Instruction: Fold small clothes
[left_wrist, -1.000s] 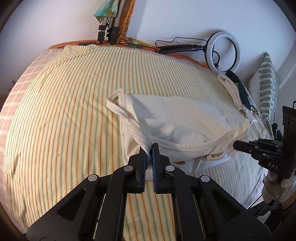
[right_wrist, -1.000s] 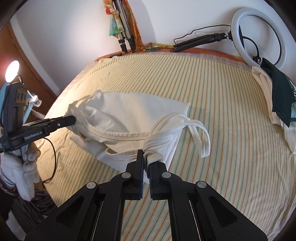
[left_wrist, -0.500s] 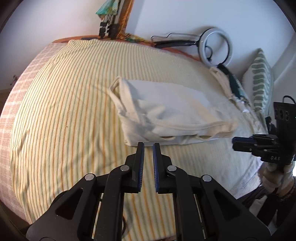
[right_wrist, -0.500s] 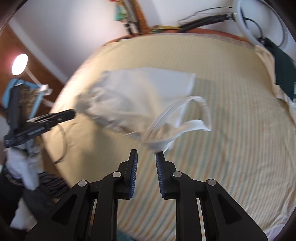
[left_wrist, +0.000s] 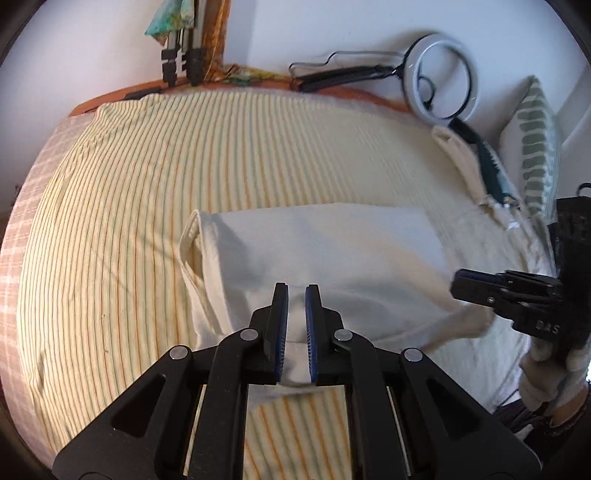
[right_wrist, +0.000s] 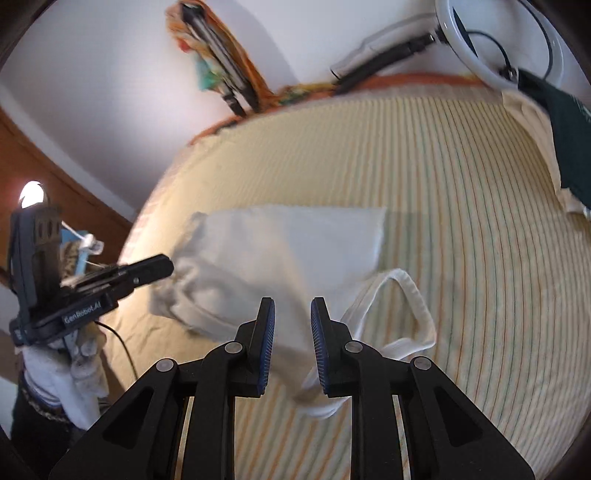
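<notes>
A cream sleeveless top (left_wrist: 332, 251) lies folded on the striped bed sheet (left_wrist: 129, 221). My left gripper (left_wrist: 296, 291) hovers over its near edge, jaws almost together with a thin slit and nothing pinched. In the right wrist view the top (right_wrist: 280, 240) is blurred, and a strap loop (right_wrist: 413, 295) lies loose to the right. My right gripper (right_wrist: 291, 306) stands open above the cloth near that strap, gripping nothing. Each gripper shows in the other's view: the right one (left_wrist: 458, 284) at the top's right end, the left one (right_wrist: 168, 264) at its left end.
A ring light (left_wrist: 445, 75) and tripod legs (left_wrist: 181, 44) stand against the wall behind the bed. A patterned pillow (left_wrist: 535, 147) and a stack with a dark green garment (right_wrist: 572, 140) lie at the right. A gloved hand (left_wrist: 550, 373) holds the right gripper.
Both grippers let go of the top's near edge, and it dropped onto the sheet. Both then pulled back and came forward again over the cloth. The right jaws opened wider.
</notes>
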